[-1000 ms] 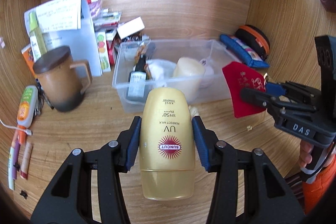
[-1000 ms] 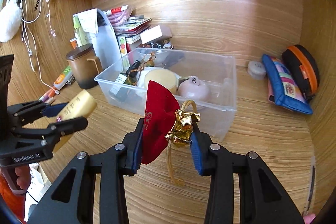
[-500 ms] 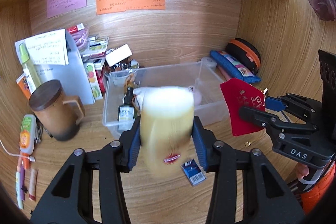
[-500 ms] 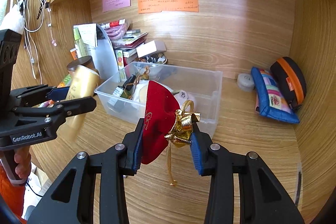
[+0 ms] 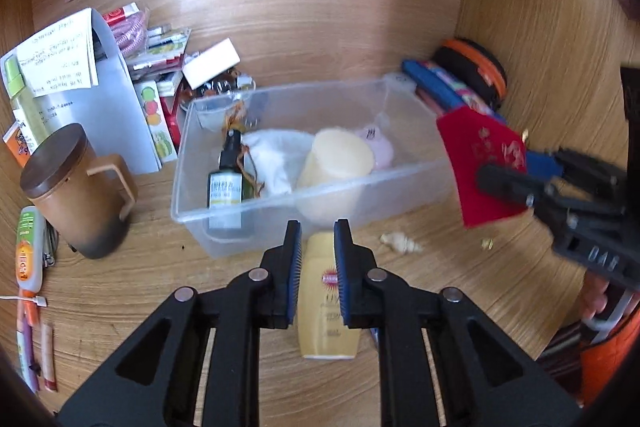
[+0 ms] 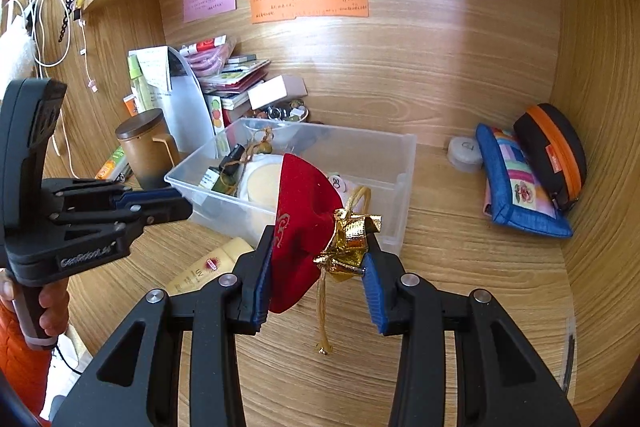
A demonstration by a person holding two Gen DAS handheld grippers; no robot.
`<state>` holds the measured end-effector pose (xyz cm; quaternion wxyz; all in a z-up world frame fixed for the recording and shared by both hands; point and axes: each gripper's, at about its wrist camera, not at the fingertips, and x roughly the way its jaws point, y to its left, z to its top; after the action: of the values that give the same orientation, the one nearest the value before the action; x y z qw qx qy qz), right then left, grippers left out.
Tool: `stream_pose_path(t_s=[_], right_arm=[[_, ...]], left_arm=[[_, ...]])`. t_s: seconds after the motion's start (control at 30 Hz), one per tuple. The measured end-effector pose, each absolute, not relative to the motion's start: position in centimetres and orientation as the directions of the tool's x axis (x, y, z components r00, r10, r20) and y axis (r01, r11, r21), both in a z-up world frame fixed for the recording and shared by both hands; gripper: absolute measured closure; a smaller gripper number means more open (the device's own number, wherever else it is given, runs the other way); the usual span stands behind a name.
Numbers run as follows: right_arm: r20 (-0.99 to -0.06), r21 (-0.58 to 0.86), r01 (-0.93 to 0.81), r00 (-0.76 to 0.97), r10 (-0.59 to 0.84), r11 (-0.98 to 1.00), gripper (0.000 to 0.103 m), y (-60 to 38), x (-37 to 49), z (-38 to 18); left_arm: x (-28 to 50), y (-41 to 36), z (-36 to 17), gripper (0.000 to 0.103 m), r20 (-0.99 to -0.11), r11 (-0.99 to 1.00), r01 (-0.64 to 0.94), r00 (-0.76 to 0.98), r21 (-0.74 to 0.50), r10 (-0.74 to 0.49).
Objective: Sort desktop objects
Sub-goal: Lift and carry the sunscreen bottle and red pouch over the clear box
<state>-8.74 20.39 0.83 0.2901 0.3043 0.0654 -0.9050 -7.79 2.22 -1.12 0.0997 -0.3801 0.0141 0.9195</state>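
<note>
The left gripper (image 5: 317, 241) hangs above the wooden tabletop (image 5: 440, 291) with its jaws drawn in to their narrowest and nothing clamped between them; the yellow sunscreen bottle (image 5: 326, 311) lies flat on the wood below them, just in front of the clear plastic bin (image 5: 192, 203). The right gripper (image 6: 318, 263) is pinched on a red drawstring pouch (image 6: 302, 227) at its gold-tied neck, holding it up in front of the bin, with a gold cord dangling down. Inside the bin sit a small dark bottle (image 5: 226, 183), a pale round container (image 5: 340, 159) and something white. A brown lidded mug (image 5: 76, 191) stands to the bin's left, and two zip pouches (image 6: 528, 179) lean in the right corner.
</note>
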Motion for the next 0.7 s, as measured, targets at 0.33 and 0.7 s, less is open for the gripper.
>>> stream_pose_path(t_s=[0.33, 0.7], right_arm=[[-0.598, 0.089, 0.575, -0.622, -0.506, -0.813, 0.067, 20.1, -9.1, -0.1], [-0.607, 0.081, 0.584, -0.613, -0.505, -0.808, 0.067, 20.1, -9.3, -0.6]], left_arm=[[-9.2, 3.8, -6.2, 0.058, -0.794, -0.974, -0.226, -0.589, -0.017, 0.15], [-10.4, 4.2, -8.2, 0.055, -0.809, -0.976, -0.218, -0.571, -0.016, 0.14]])
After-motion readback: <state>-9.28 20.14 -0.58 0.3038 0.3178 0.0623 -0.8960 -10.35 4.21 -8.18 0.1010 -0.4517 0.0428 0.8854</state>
